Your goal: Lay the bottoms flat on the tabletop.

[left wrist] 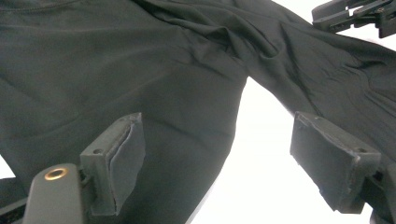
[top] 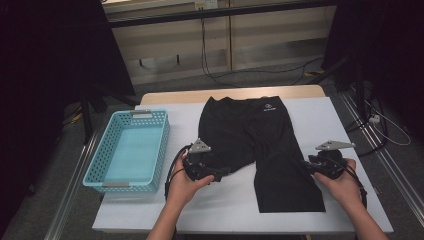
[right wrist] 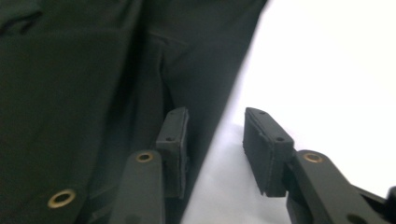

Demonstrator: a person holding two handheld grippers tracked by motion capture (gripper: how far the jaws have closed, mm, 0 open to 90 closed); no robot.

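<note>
High view, lower frame: two forearms enter from the bottom edge, each hand carrying a gripper. The left gripper (top: 218,174) sits at lower centre-left, at the hem of the shorter-looking leg of the black shorts (top: 260,145). The right gripper (top: 311,166) sits at lower right, against the outer edge of the longer leg.

Left gripper view: the jaws stand wide apart, one over black cloth at lower left, the other at lower right over the white table cover (left wrist: 261,154). Nothing is clamped. Judgement: this gripper is lined up to take the hem.

Right gripper view: the jaws are apart with a modest gap, straddling the cloth edge that runs from top centre to bottom centre; one jaw lies on the fabric, the other on white. No grip is made. Judgement: both tools flank the garment for a symmetrical pick-up or fold.

Mid frame: the shorts lie flat at centre, waistband toward the top, a small white logo (top: 270,106) near it.

Left of frame: a turquoise basket (top: 111,150), empty, just beside the garment, apart from it. No obstruction lies between.

Upper frame: cables (top: 220,75) on the floor, well clear.
</note>
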